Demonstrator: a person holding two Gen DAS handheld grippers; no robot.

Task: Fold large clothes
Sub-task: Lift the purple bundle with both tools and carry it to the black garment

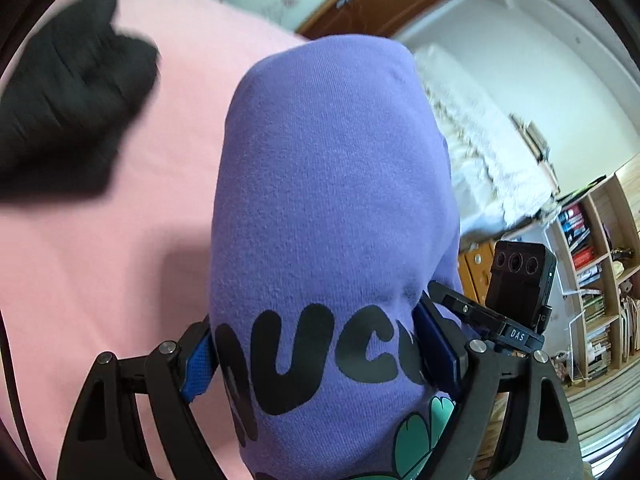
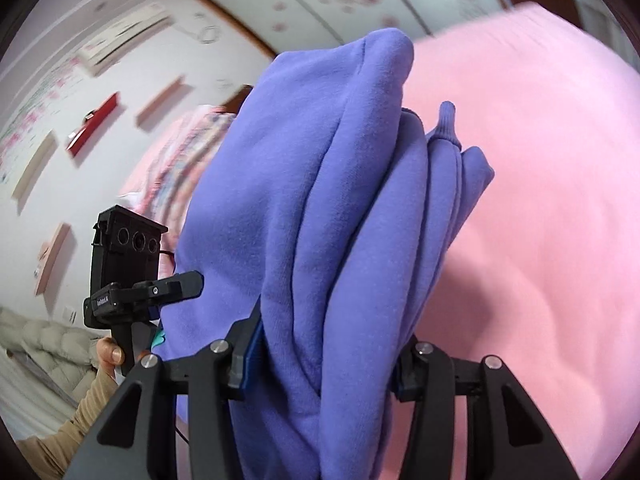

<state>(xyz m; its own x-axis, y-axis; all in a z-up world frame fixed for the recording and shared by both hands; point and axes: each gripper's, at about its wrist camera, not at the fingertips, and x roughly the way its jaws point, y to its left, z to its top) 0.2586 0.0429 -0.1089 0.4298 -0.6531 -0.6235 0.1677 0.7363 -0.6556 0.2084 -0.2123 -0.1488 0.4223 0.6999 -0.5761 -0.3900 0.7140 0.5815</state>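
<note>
Purple sweatshirt in both grippers

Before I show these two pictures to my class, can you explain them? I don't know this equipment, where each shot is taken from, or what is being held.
There is no robot here. A person holds a two-finger clamp in each hand, and each clamp carries a wide-angle camera looking along its fingers. One picture is from the left clamp, the other from the right. Both clamps are shut on the same purple sweatshirt: the left gripper pinches the part with black printed letters, and the right gripper pinches bunched folds of it. Below lies a pink bed sheet with a black garment on it. In the right view you can see the person's hand holding the other clamp's handle.
</note>
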